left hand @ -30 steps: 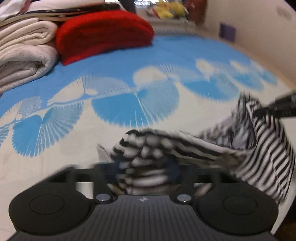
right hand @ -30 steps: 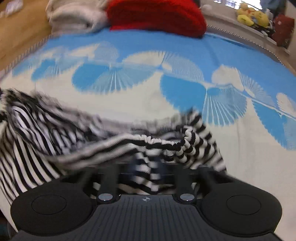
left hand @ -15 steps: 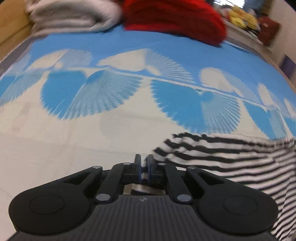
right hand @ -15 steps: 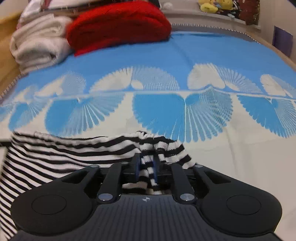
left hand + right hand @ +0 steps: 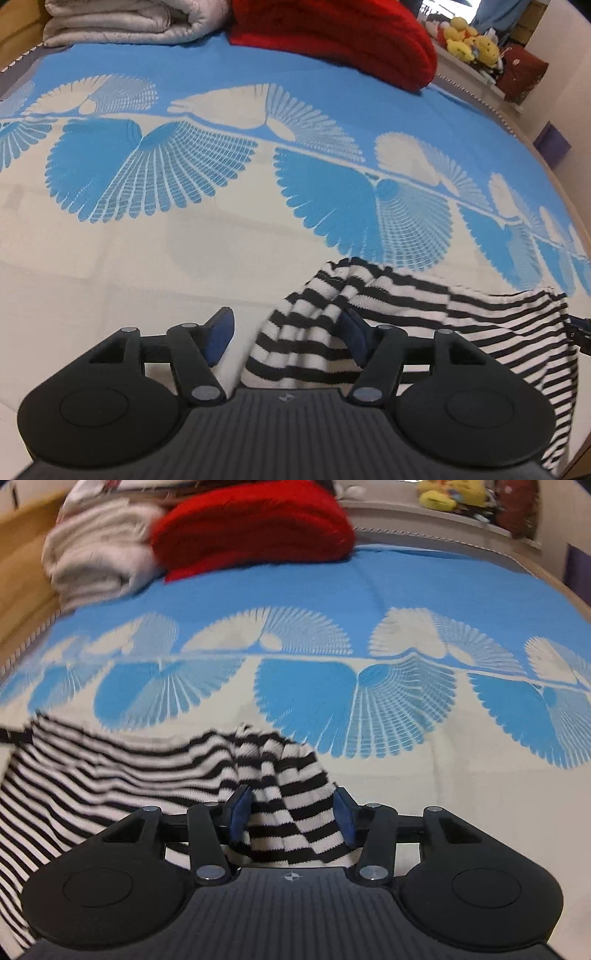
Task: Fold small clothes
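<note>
Both hand-held grippers, left (image 5: pixel 284 339) and right (image 5: pixel 291 818), have just opened, releasing the striped garment (image 5: pixel 424 314) flat onto the bed (image 5: pixel 147 258) for folding.

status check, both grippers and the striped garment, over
Left gripper and right gripper open, just released. Black-and-white striped knit garment lying on blue-and-cream bedspread, cloth between both fingers. Nothing blocking.

No readable text, label, brand, number or sign shows in either view.

Even, soft indoor light with faint shadows; fisheye bending at edges; right wrist view blurred, especially far left.
</note>
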